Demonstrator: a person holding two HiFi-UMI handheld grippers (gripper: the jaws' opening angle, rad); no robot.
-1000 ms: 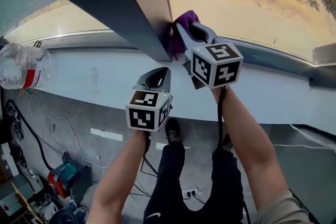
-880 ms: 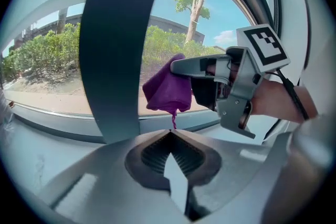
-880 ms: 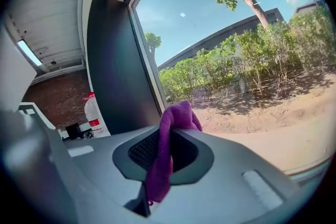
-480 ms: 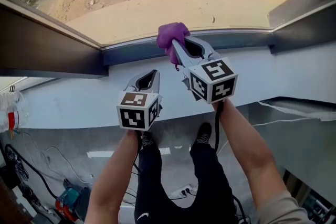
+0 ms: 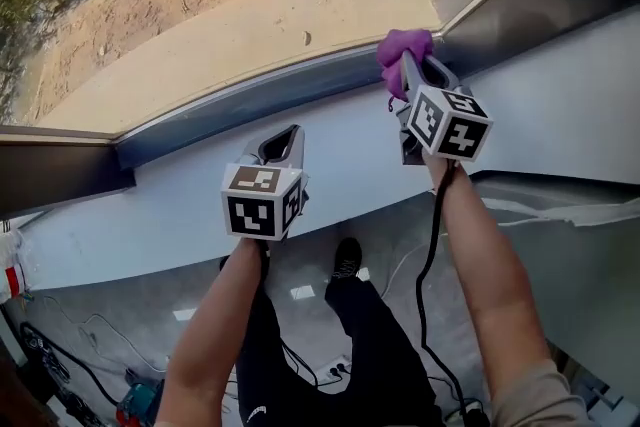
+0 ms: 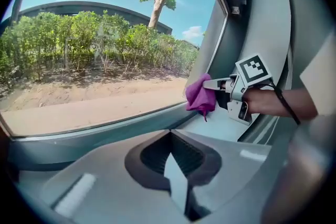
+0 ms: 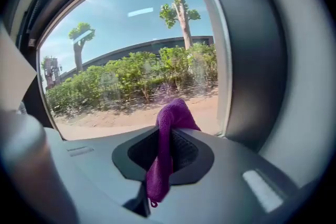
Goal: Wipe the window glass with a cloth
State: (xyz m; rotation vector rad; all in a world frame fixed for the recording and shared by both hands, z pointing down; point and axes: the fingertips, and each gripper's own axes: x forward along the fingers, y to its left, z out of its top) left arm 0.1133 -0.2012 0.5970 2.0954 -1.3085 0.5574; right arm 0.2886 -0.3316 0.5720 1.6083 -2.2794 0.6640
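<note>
Two bare forearms [image 5: 215, 325] are seen reaching forward from the near edge of the head view, each carrying a marker cube. A black cable [image 5: 428, 245] hangs along the right forearm. Far below them the floor [image 5: 120, 305] is seen.

The left tongs [image 5: 283, 143] are held over the white sill [image 5: 350, 165], left of the middle. Their jaws are together and nothing is held between them. They are kept well apart from the pane and from the cloth.

The right tongs [image 5: 404, 67] are held farther out and to the right. Their jaws are clamped on a purple cloth [image 7: 169, 128]. A bunched part of the cloth stands out beyond the jaw tips and a narrow tail hangs back between the jaws.

The bunched end is placed at the lower right corner of the window glass [image 5: 250, 5]. There the grey bottom frame [image 5: 250, 100] meets the upright at the right. Whether the cloth is pressed on the glass or only on the frame beside it cannot be told. Seen from the left tongs, the cloth lies to the right and beyond them.

Through the pane sandy ground [image 6: 79, 107] is seen. Beyond it stands a row of green bushes [image 6: 89, 44], then trees [image 7: 181, 16] and a long low building [image 7: 147, 50] under a blue sky.
</note>
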